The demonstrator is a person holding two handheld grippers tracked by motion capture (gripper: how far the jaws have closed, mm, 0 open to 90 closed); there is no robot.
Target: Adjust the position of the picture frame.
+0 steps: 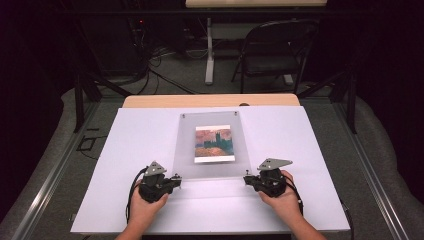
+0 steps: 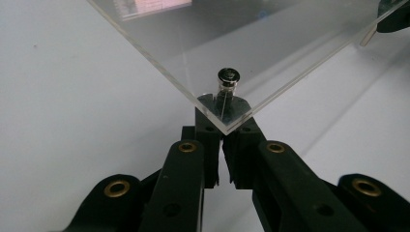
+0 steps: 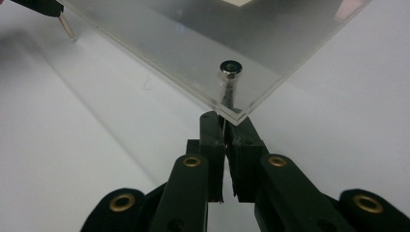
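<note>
Clear acrylic frame [image 1: 214,145] lying flat mid-table on the white board [image 1: 125,150], picture [image 1: 214,144] inside. Left gripper [image 1: 176,180] pinching its near-left corner post [image 2: 226,82], jaws pressed together. Right gripper [image 1: 247,179] likewise clamping the near-right corner post [image 3: 230,72].

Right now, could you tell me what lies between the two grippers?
In the high view, the clear acrylic frame's near edge spans from left gripper to right gripper, above white table.

Tongs [image 2: 223,126]: jaws closed under the sheet's corner.
Sheet [image 2: 251,53]: clear acrylic, corner toward the camera.
Stud [image 2: 227,79]: metal, at that corner.
Worktop [image 2: 72,116]: white.
</note>
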